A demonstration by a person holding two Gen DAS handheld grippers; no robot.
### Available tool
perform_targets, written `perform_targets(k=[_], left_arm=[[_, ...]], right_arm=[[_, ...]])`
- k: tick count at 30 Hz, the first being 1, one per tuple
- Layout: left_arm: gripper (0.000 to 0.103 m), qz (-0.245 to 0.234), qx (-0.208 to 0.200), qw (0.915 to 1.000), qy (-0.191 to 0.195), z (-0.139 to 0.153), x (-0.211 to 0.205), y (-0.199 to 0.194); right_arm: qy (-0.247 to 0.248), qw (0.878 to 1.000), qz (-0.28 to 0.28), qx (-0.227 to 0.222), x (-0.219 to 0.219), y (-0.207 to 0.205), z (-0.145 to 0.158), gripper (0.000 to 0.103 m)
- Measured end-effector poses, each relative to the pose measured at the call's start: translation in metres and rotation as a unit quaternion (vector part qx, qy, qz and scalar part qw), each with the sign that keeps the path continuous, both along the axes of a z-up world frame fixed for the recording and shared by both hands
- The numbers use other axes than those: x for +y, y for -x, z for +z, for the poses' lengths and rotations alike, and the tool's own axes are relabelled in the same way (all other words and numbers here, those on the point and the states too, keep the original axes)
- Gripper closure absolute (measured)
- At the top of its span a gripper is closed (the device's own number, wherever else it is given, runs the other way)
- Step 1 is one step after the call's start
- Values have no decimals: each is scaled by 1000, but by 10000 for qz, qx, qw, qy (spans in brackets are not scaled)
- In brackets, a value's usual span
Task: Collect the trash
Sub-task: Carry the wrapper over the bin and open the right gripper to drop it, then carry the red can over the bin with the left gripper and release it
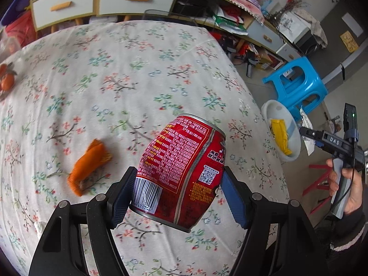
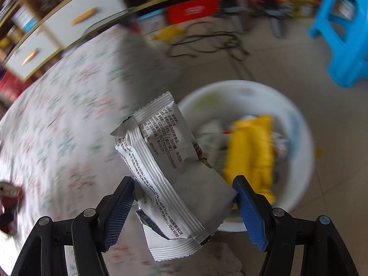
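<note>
Left wrist view: red can (image 1: 181,170) sits between my left gripper (image 1: 177,194) pads, tilted, clear above flowered cloth (image 1: 119,73); jaws wide, both pads pressed on can sides; orange wrapper (image 1: 88,166) lies on cloth off to left; white basin (image 1: 281,133) with yellow packet (image 1: 280,136) on floor past table edge; my right hand (image 1: 345,184) beside it.

Right wrist view: silver wrapper (image 2: 170,174) caught between my right gripper (image 2: 184,209) pads, jaws fairly wide, clamped on it; basin (image 2: 296,119) just beyond; surroundings blurred.
</note>
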State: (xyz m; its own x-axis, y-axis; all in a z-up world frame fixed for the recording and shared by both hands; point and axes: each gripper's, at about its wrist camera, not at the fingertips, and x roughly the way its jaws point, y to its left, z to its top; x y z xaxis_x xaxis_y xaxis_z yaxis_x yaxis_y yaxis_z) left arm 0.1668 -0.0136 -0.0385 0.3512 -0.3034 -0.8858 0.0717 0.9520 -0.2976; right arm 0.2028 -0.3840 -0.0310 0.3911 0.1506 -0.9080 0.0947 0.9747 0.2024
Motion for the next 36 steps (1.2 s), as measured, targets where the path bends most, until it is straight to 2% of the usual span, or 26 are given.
perform_targets(k=[5,7,8,12,21,25,28,32,36], left_arm=[[28,-283,-51,9995,-126,7,-39,-15],[28,-470,-107,9987,-165,12,-61,-21],[28,-569,-149,9981,-182,14,-73,-24],[28,-875,-236,9957,-206,19,-116,-35],[28,-1233,-88,9923,85,-2,-198,-62],[28,-1238,9,9920,263,-15,-220,-75],[28,-1185,100,9920,424,-24,-232,-82],[28,-1197,150,9917,444,-29,-244,-86],[28,-1209,144,9917,421,-30,-250,-89]], right_arm=[[-248,9983,-520,107,-35,-1,-6,27],[-234,9978,-611,134,-40,-2,-8,23],[-214,9976,-644,155,-42,-3,-8,17],[-275,9965,-773,126,-51,-3,-8,14],[-520,9931,-1051,-11,-75,6,-1,13],[-716,9888,-1302,-160,-93,13,2,12],[-1119,9834,-1386,-331,-103,13,1,11],[-1787,9691,-1616,-534,-114,15,3,1],[-1847,9670,-1675,-515,-116,12,7,1]])
